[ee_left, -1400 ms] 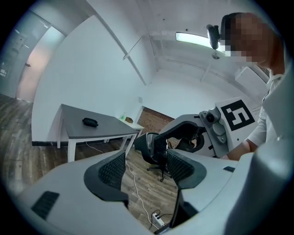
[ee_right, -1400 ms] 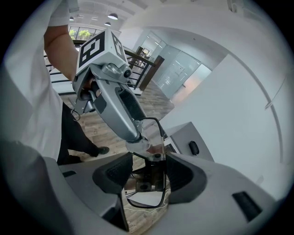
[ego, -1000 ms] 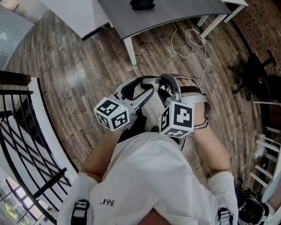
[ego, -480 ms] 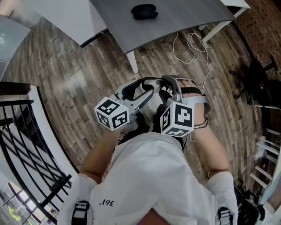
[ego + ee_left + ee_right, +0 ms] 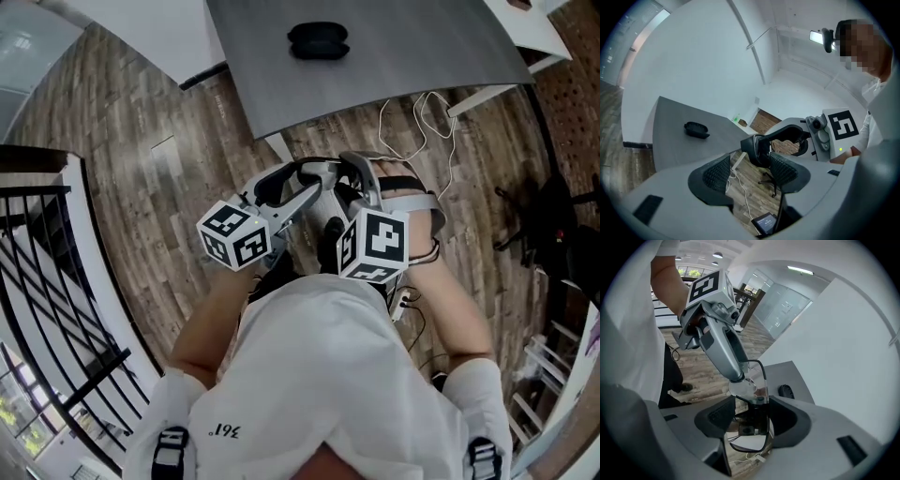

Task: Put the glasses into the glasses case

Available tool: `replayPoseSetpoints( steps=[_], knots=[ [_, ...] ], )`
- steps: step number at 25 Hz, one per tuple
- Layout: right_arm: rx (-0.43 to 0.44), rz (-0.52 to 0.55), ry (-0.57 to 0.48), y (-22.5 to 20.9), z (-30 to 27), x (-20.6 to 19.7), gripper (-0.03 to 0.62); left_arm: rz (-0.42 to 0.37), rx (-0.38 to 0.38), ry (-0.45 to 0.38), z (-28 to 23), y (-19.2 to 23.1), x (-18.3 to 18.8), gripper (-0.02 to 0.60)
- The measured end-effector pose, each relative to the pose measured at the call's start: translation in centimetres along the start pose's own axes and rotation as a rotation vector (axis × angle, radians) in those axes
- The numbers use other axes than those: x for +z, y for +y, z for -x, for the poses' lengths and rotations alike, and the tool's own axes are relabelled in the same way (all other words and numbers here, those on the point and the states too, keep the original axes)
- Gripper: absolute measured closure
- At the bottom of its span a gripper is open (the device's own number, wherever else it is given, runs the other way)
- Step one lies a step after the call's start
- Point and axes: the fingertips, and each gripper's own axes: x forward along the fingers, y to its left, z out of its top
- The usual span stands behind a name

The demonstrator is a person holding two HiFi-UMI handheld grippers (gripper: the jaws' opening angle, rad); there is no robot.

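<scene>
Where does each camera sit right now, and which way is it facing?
Left gripper view: rides the left gripper, looks along its open jaws to the right gripper, grey table and glasses case; the person's shirt shows at right.
Right gripper view: rides the right gripper, looks down along jaws shut on the glasses; left gripper, arm and shirt show.
Head view: on the head, looking steeply down on shirt, forearms and both grippers.
Shared: all three show the grey table and glasses case.

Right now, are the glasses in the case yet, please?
Out: the glasses are held between the right gripper's fingers; the case lies on the table.
</scene>
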Motion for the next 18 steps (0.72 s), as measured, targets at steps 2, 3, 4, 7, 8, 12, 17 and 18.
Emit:
replayPoseSetpoints(
  steps=[2,3,4,7,8,12,17,18],
  knots=[
    [0.006,0.017,-0.011,-1.4,-0.5,-1.1,0.362,0.008,0.02,-0.01,-1.6,0.3,0.7,0.301],
    [0.009,0.025,-0.016,-2.0,-0.7,-1.5,0.362,0.01,0.031,-0.015,-2.2,0.4,1.0,0.301],
    [0.012,0.032,-0.021,-2.5,-0.9,-1.8,0.362,0.012,0.041,-0.018,-2.7,0.5,1.2,0.301],
    [0.024,0.043,-0.033,-3.7,-1.7,-2.4,0.362,0.02,0.072,-0.02,-3.8,1.2,1.6,0.301],
    [0.028,0.044,-0.036,-4.0,-1.9,-2.5,0.362,0.023,0.078,-0.019,-4.0,1.5,1.8,0.301],
    [0.029,0.037,-0.037,-5.6,-3.2,-2.6,0.362,0.016,0.086,-0.013,-5.1,2.9,2.8,0.301],
    [0.021,0.026,-0.018,-7.5,-5.5,-2.6,0.362,0.017,0.072,-0.014,-6.3,5.4,3.9,0.301],
    [0.019,0.02,-0.013,-8.0,-6.0,-2.5,0.362,0.02,0.07,-0.013,-6.6,6.1,4.2,0.301]
  ],
)
